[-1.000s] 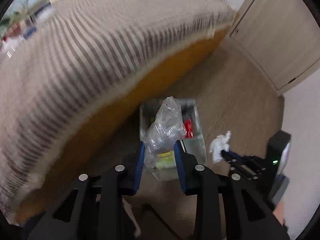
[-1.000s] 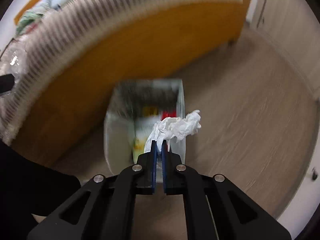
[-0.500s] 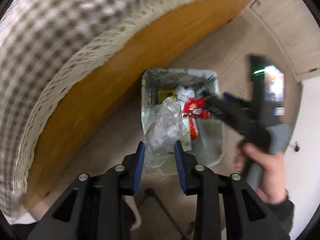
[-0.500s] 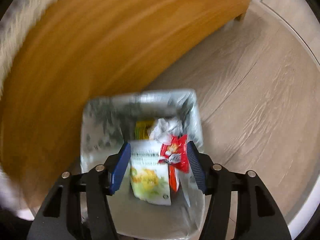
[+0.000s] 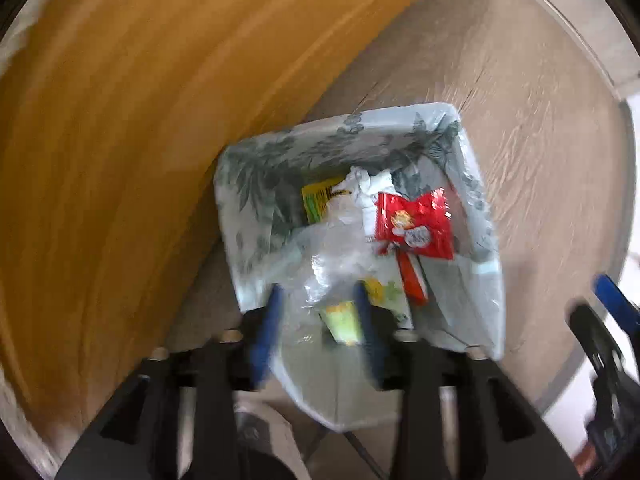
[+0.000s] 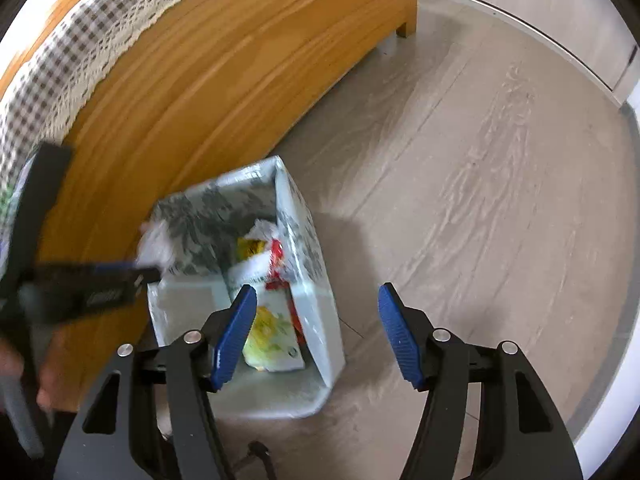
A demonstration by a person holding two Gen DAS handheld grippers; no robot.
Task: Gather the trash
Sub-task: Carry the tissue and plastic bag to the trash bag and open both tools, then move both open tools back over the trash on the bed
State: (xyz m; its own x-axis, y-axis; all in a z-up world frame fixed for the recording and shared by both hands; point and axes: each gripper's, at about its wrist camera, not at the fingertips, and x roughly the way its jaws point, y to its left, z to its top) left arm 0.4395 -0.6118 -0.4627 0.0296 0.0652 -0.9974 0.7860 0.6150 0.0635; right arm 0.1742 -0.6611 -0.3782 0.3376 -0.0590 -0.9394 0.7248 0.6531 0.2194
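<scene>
My left gripper [image 5: 318, 300] is shut on a crumpled clear plastic bag [image 5: 334, 248] and holds it over the open white bin with grey leaf print [image 5: 256, 168]. The bin holds a red snack wrapper [image 5: 416, 224], a yellow-green packet [image 5: 316, 200] and a white tissue [image 5: 366, 184]. My right gripper [image 6: 316, 332] is open and empty, above the bin's right wall [image 6: 316, 300]. The left gripper [image 6: 132, 276] with the bag [image 6: 156, 244] also shows in the right wrist view, over the bin's left side. The right gripper [image 5: 608, 304] shows blurred at the left wrist view's right edge.
A wooden bed frame [image 6: 208, 92] with a checked, lace-edged cover [image 6: 80, 40] stands directly left of the bin. Pale wood-look floor [image 6: 480, 200] spreads to the right. A cabinet door [image 6: 540, 8] is at the far back right.
My right gripper opened and let the white tissue fall into the bin, then drew back to the right. My left gripper carried the clear bag down over the bin.
</scene>
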